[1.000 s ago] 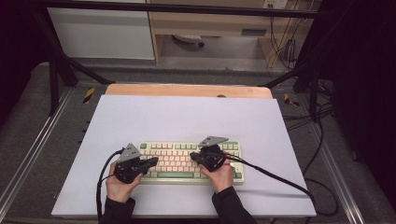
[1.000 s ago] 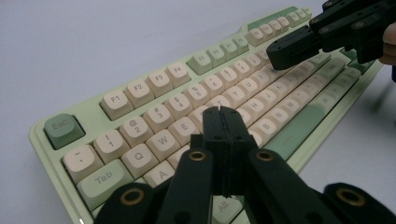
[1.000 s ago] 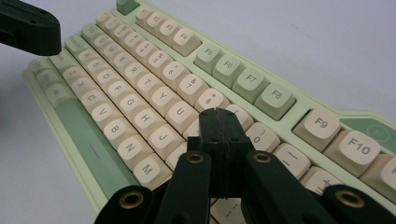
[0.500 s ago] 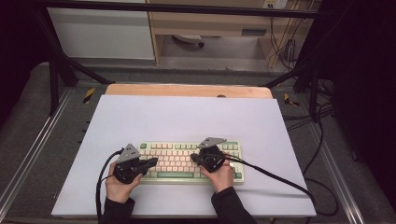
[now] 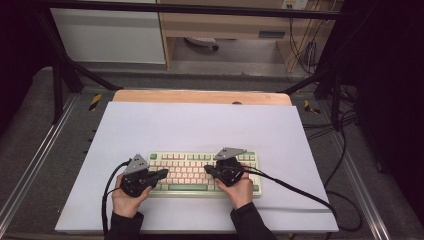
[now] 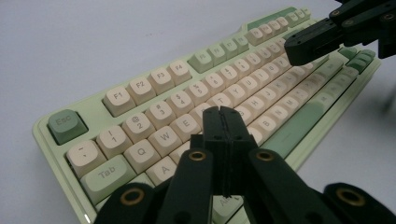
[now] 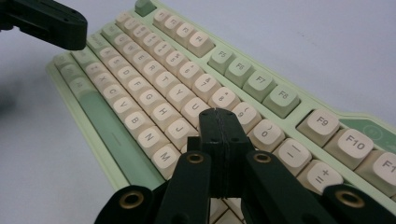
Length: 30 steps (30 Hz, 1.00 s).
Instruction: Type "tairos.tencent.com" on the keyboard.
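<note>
My left hand-held gripper [image 5: 161,174] sits over the left end of the keyboard [image 5: 192,172], jaws pressed flat together, nothing between them. In the left gripper view its tip [image 6: 223,114] is over the letter rows, just right of the E key [image 6: 186,124]; can't tell if it touches a keycap. Esc [image 6: 66,124] and Tab [image 6: 107,172] are off to the left in that view.

Keyboard: pale green case, cream keys, green space bar [image 5: 186,187]. It lies flat on the white sheet [image 5: 200,125] covering the table [image 5: 200,96], near my edge and roughly centred between my hands.

My right hand-held gripper [image 5: 208,170] is over the right half of the keyboard, pointing inward toward the left one, jaws also fully closed and empty. In the right gripper view the tip [image 7: 218,115] is just above the J key [image 7: 180,128], beside the 9 key [image 7: 244,113]; contact unclear. The two tips are apart, several keys between them.

Both hands [image 5: 127,200] grip the gripper bodies from below; cables [image 5: 295,187] trail off over the sheet.
</note>
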Each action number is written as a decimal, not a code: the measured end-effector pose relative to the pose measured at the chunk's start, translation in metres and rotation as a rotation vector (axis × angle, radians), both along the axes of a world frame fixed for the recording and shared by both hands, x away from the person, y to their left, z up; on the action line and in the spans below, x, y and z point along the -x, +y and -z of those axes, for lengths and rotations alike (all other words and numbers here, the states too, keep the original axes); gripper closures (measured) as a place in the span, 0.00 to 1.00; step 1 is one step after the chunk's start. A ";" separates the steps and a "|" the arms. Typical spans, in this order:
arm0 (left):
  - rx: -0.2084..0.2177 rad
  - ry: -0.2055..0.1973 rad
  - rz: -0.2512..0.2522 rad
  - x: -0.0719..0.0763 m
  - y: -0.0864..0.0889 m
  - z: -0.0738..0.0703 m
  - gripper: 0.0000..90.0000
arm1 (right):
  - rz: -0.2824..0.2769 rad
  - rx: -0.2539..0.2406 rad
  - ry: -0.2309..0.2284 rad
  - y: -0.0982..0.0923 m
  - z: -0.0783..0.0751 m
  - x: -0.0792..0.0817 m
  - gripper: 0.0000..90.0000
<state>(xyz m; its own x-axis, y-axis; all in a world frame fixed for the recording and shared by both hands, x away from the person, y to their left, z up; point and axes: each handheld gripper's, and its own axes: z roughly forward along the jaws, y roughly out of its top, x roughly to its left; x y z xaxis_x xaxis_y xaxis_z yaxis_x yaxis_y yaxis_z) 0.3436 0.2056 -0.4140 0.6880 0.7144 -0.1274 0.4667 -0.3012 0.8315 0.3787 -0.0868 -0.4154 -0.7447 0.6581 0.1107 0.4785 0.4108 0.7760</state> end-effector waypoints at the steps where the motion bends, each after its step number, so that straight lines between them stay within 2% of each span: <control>1: 0.000 -0.001 0.000 0.000 0.000 0.000 1.00 | -0.004 -0.001 0.000 0.000 -0.001 0.001 1.00; 17: 0.007 0.002 -0.001 0.000 0.002 0.000 1.00 | -0.043 -0.036 0.027 0.005 0.003 0.012 1.00; 30: 0.010 0.002 0.000 0.000 0.001 0.001 1.00 | -0.062 -0.038 0.050 0.013 0.016 0.013 1.00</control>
